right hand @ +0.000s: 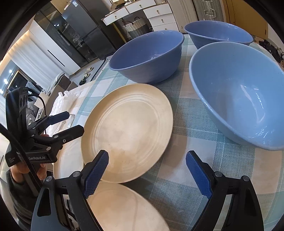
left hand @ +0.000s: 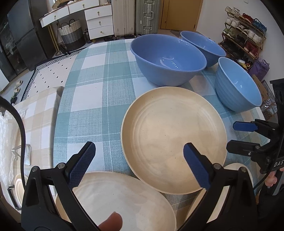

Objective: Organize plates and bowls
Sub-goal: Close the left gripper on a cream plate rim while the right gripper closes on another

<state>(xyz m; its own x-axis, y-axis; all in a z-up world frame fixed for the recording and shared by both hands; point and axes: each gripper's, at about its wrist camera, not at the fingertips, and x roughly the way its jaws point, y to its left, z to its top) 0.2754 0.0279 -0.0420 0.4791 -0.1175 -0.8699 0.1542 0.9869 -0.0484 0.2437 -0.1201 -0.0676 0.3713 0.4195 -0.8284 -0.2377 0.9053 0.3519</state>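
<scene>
Three cream plates lie on the checked tablecloth [left hand: 99, 99]: a middle plate [left hand: 174, 140] [right hand: 127, 131], a near plate [left hand: 124, 200] [right hand: 124, 207], and a third plate [left hand: 236, 170] [right hand: 71, 160] that is partly hidden. Behind them stand a large dark blue bowl [left hand: 166, 58] [right hand: 149, 56], a second blue bowl [left hand: 202, 46] [right hand: 218, 33] and a ribbed light blue bowl [left hand: 237, 87] [right hand: 239, 94]. My left gripper [left hand: 139, 165] [right hand: 75, 122] is open above the middle plate's left rim. My right gripper [right hand: 147, 172] [left hand: 237, 136] is open over that plate's right rim, holding nothing.
The table's edge [left hand: 60, 113] runs along the left, with a cushioned seat [left hand: 37, 113] below it. On the floor beyond are a woven basket [left hand: 71, 33], white drawers [left hand: 99, 23] and suitcases [left hand: 145, 16]. A shoe rack [left hand: 243, 33] stands at the right.
</scene>
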